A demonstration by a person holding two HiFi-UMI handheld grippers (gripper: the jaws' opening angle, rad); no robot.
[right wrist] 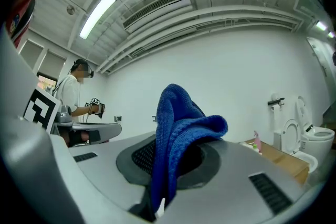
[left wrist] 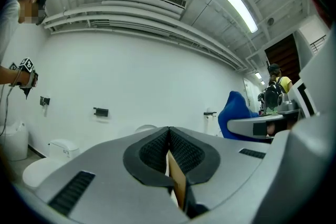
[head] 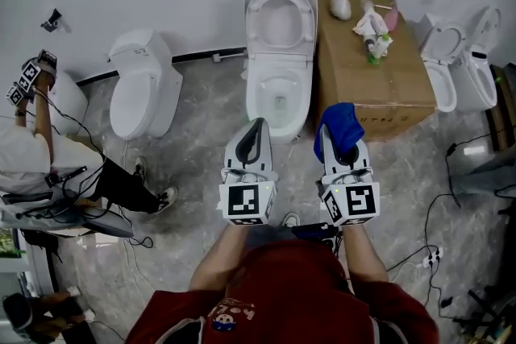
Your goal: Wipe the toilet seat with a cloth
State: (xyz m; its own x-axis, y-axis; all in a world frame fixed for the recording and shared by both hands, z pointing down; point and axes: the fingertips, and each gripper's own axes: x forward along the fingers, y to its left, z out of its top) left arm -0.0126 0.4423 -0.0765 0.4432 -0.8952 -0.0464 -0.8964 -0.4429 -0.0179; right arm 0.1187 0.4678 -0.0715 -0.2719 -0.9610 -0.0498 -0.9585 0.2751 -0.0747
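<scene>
The left gripper [head: 257, 127], jaws pressed together and empty, is beside the right gripper [head: 334, 147], which is clamped on a blue cloth [head: 342, 123]. Both are near the open toilet [head: 260, 89].

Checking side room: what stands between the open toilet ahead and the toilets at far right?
A cardboard box with small items on top stands there, beside the open toilet; the head view shows it.

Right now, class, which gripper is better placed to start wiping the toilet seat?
Right. The right gripper holds the blue cloth just before the toilet seat; the left gripper has its jaws shut on nothing.
</scene>
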